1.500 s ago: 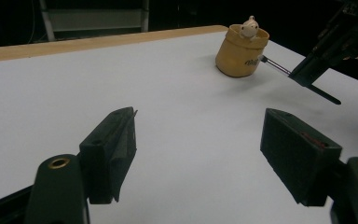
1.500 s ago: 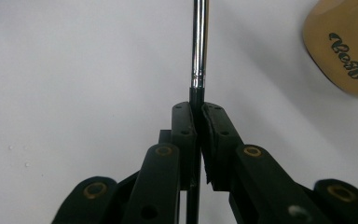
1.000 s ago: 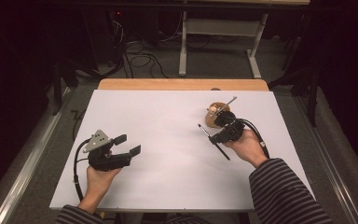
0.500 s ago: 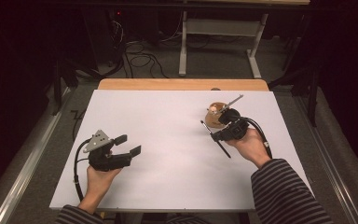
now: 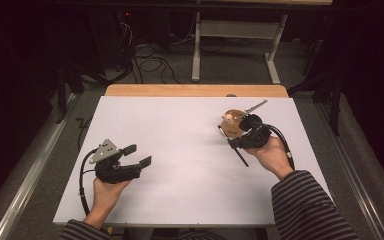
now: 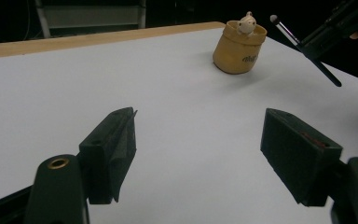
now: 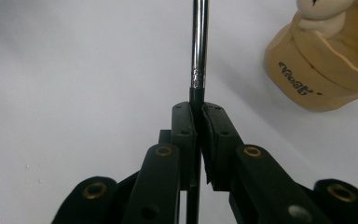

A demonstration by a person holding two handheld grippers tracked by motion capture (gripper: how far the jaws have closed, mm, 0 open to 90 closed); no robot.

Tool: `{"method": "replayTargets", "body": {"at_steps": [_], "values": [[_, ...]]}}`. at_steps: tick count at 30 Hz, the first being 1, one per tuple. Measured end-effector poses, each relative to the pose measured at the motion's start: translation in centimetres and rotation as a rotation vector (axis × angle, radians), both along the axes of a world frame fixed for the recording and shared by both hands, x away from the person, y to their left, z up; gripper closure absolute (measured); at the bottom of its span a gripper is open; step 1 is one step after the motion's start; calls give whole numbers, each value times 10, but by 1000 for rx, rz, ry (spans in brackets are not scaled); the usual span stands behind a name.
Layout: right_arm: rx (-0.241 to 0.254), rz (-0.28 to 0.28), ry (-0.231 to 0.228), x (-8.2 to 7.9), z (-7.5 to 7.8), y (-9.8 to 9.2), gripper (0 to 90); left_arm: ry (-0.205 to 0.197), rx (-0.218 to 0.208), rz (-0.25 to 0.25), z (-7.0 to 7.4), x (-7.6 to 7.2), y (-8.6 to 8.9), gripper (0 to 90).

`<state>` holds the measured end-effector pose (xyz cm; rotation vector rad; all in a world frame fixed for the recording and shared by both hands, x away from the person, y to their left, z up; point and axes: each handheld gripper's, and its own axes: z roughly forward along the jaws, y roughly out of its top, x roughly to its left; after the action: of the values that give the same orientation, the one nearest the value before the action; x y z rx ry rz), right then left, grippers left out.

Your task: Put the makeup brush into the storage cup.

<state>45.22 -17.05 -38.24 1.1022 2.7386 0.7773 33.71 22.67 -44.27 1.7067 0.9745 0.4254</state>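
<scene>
while our right gripper point(image 7: 196, 119) is clamping the brush point(image 7: 199, 42), its long axis is pointing beside the cup point(image 7: 324, 70). our left gripper point(image 6: 205, 149) is resting apart, farther away.

The right gripper point(image 5: 240, 134) has carried the brush point(image 7: 198, 51) seemingly closer to the cup point(image 5: 231, 121).

White table top point(image 5: 190, 165) with a bare wooden strip point(image 5: 195, 90) along its far edge. Beyond the tool, grey floor point(image 5: 230, 65) carries loose black cables point(image 5: 150, 60) and a white table frame point(image 5: 240, 40). A metal rail point(image 5: 30, 175) runs along the floor left of it. Surroundings lie in darkness.
</scene>
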Motion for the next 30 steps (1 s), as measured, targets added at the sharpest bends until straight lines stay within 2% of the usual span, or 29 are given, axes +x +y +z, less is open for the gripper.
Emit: {"method": "replayTargets", "body": {"at_steps": [13, 19, 30], "values": [[51, -19, -46, -1, 7, -10, 860, 1, 0, -5, 0, 0, 0, 270], [73, -34, -85, -3, 10, -14, 859, 2, 0, -7, 0, 0, -1, 270], [103, -54, -112, -4, 14, -21, 860, 3, -1, -8, 0, 1, -1, 270]]}}
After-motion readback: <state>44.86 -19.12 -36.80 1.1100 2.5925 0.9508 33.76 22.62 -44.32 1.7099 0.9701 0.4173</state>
